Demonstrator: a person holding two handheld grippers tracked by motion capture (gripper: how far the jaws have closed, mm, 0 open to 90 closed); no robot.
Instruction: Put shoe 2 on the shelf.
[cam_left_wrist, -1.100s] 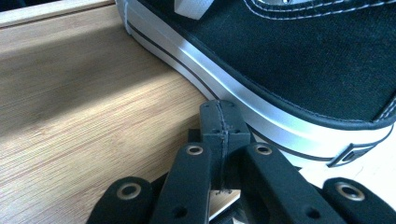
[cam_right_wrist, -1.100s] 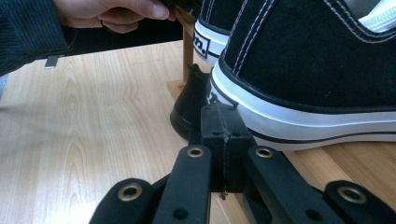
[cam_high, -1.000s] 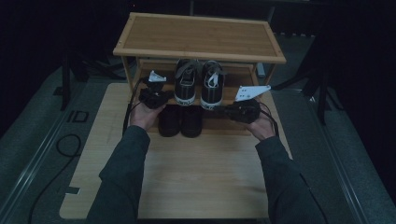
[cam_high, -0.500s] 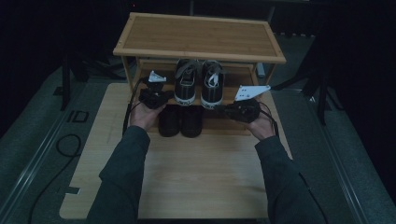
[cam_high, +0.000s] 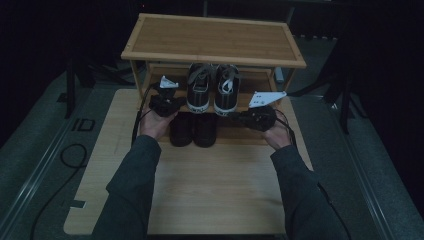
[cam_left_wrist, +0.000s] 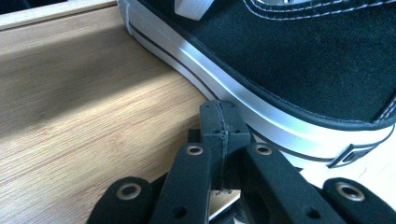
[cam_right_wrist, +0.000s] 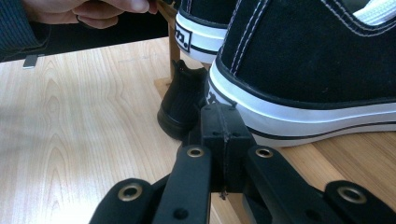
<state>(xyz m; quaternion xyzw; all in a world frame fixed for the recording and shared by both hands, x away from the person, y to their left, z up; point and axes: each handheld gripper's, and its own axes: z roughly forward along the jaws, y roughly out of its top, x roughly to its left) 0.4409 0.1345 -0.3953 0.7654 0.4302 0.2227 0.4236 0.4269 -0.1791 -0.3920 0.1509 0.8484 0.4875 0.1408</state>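
Observation:
A pair of black canvas sneakers with white soles stands on the lower shelf of a wooden shoe rack (cam_high: 215, 52), heels toward me: the left sneaker (cam_high: 199, 90) and the right sneaker (cam_high: 227, 91). My left gripper (cam_high: 176, 100) rests by the left sneaker's outer side, jaws shut and empty, tips touching its white sole (cam_left_wrist: 261, 112). My right gripper (cam_high: 234, 116) is at the right sneaker's heel (cam_right_wrist: 299, 70), jaws shut with nothing between them.
A pair of small black boots (cam_high: 192, 130) stands on the light wooden board (cam_high: 215, 190) under the shelf's front edge; one boot (cam_right_wrist: 184, 102) shows past my right gripper. Black cables (cam_high: 75, 155) lie on the grey floor at the left. Dark stands flank the rack.

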